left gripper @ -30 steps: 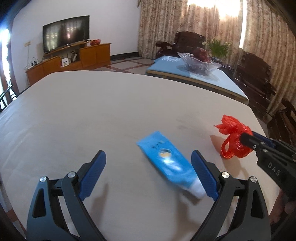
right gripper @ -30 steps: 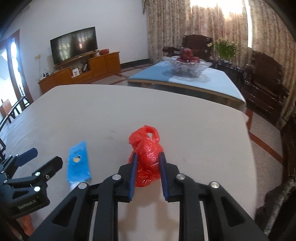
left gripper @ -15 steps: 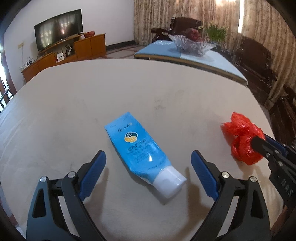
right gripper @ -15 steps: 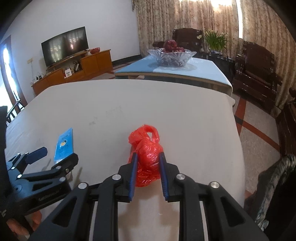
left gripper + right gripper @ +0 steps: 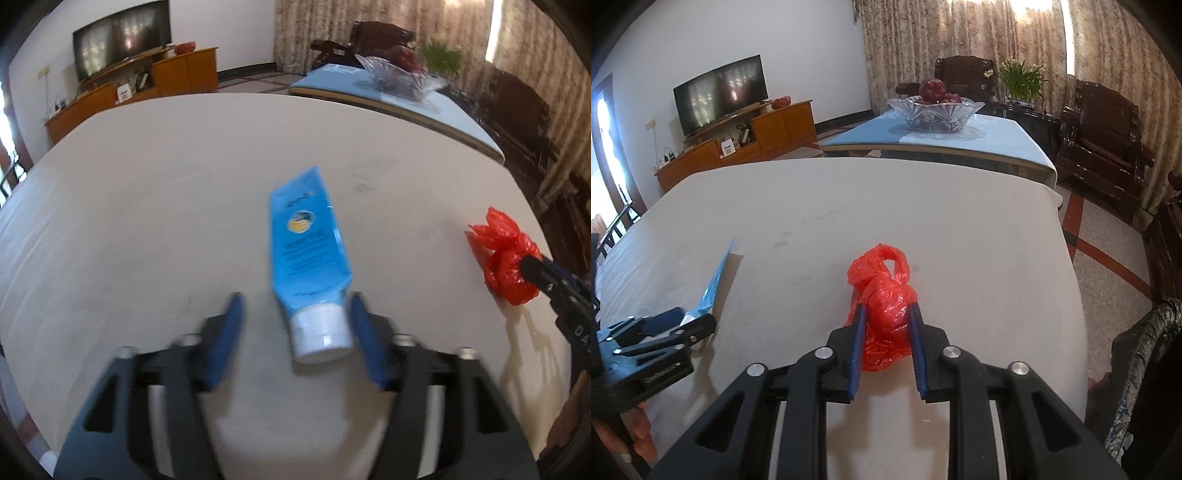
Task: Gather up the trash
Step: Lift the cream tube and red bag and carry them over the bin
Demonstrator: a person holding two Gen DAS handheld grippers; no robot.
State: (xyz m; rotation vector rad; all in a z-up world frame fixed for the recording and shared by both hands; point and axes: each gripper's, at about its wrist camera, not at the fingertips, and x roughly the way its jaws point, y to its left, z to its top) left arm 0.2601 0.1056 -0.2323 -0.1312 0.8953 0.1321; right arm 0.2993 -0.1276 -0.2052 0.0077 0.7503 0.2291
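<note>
The left gripper (image 5: 295, 332) brackets the white cap end of the blue tube (image 5: 308, 243), which lies flat on the counter (image 5: 147, 221). The jaws are closing; the right pad sits beside the cap, the left pad stands clear of it. The tube's long axis runs away from the gripper toward the far side. The right gripper (image 5: 885, 325), further right, is clamped on the red bag (image 5: 886, 295) resting on the counter.
</note>
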